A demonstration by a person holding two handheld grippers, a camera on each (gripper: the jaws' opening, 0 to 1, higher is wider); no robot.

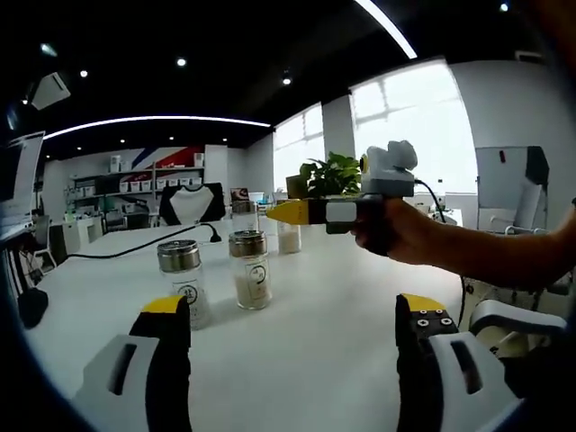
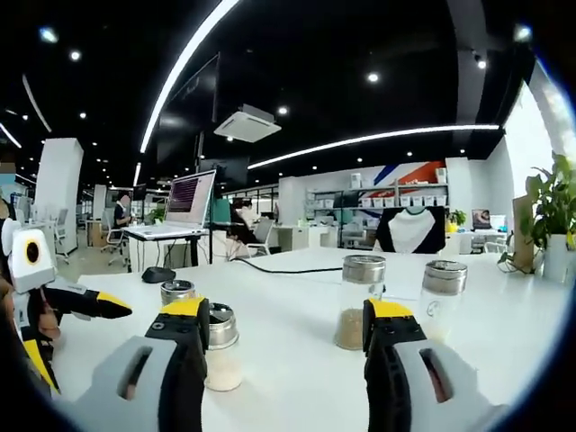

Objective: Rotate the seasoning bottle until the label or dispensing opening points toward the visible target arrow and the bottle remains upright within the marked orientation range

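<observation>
Neither gripper has taken a bottle yet; the step in hand looks like the approach. The left gripper (image 1: 292, 333) hangs released over the table (image 1: 315, 360), jaws wide apart with nothing between them. The right gripper (image 2: 286, 328) is likewise spread, jaws framing a bottle (image 2: 357, 288) that stands upright further in on the table, well short of contact. No target arrow can be made out. The next move likely calls for picking one bottle, closing on it squarely and twisting without tipping.

Count: the right gripper view shows four bottles; the left gripper view three, two near its left jaw, one behind. Two grippers.
</observation>
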